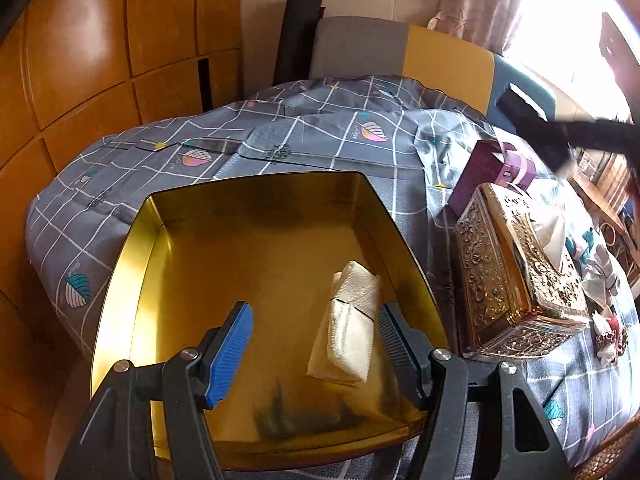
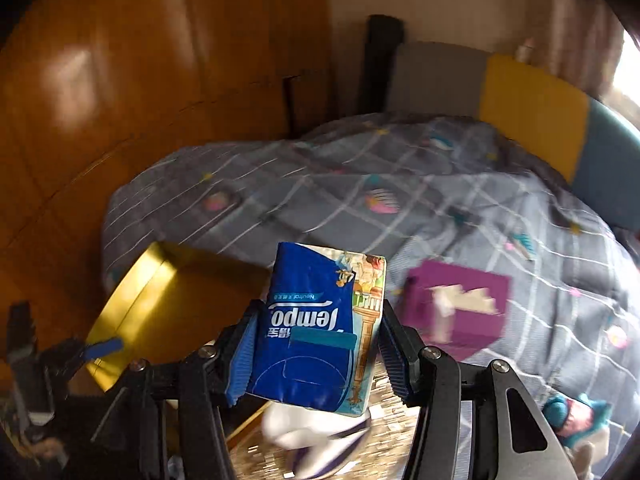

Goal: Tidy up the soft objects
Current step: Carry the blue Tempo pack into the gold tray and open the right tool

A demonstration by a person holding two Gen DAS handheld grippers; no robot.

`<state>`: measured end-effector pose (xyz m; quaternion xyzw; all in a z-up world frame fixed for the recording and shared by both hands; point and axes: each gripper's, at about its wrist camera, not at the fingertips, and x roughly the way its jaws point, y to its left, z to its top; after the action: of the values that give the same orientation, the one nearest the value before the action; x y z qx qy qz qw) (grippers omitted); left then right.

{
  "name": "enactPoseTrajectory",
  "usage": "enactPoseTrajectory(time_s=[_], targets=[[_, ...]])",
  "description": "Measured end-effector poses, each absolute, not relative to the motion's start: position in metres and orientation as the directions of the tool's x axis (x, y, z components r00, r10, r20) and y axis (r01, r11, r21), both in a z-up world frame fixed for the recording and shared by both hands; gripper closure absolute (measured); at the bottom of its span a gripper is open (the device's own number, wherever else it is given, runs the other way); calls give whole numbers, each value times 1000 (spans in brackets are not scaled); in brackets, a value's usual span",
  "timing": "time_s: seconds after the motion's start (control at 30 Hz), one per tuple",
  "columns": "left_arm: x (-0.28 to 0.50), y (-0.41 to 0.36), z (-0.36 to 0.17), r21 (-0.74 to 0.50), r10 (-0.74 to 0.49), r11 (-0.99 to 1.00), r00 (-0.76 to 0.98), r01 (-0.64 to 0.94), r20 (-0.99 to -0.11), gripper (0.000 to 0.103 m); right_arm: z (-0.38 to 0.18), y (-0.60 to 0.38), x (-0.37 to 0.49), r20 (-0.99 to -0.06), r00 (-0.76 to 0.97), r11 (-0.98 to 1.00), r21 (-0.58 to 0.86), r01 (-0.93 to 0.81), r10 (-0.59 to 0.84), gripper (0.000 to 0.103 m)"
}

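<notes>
An open gold tin [image 1: 192,264] lies on the grey checked bedspread. A folded white cloth [image 1: 352,320] rests inside it, toward its right wall. My left gripper [image 1: 314,326] hangs open over the tin's near half, and the cloth lies just inside its right finger [image 1: 390,332], not pinched. In the right wrist view my right gripper [image 2: 318,344] is shut on a blue Tempo tissue pack [image 2: 308,300], held up in the air. The gold tin [image 2: 160,300] is below and to its left. The picture there is blurred. The right gripper also shows as a dark blur [image 1: 560,136] at the left wrist view's upper right.
An ornate gold tissue box [image 1: 516,280] stands right of the tin, with a purple box [image 1: 492,172] behind it. Small soft items [image 1: 608,332] lie at the bed's right edge. Wooden cabinet panels [image 1: 100,80] run along the left; a grey and yellow headboard [image 1: 440,52] is behind.
</notes>
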<state>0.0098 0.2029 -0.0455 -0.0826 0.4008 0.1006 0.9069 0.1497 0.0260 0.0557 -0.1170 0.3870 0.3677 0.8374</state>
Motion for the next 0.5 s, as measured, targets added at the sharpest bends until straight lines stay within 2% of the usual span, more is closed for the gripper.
enactPoseTrajectory(time_s=[0.2, 0.5], targets=[[5, 226, -47, -100, 143, 942, 652, -321, -744, 37, 24, 60, 94, -784, 321, 587, 68, -807, 531, 47], [-8, 254, -44, -82, 221, 911, 647, -404, -729, 37, -32, 102, 53, -845, 260, 514, 20, -857, 467, 47]])
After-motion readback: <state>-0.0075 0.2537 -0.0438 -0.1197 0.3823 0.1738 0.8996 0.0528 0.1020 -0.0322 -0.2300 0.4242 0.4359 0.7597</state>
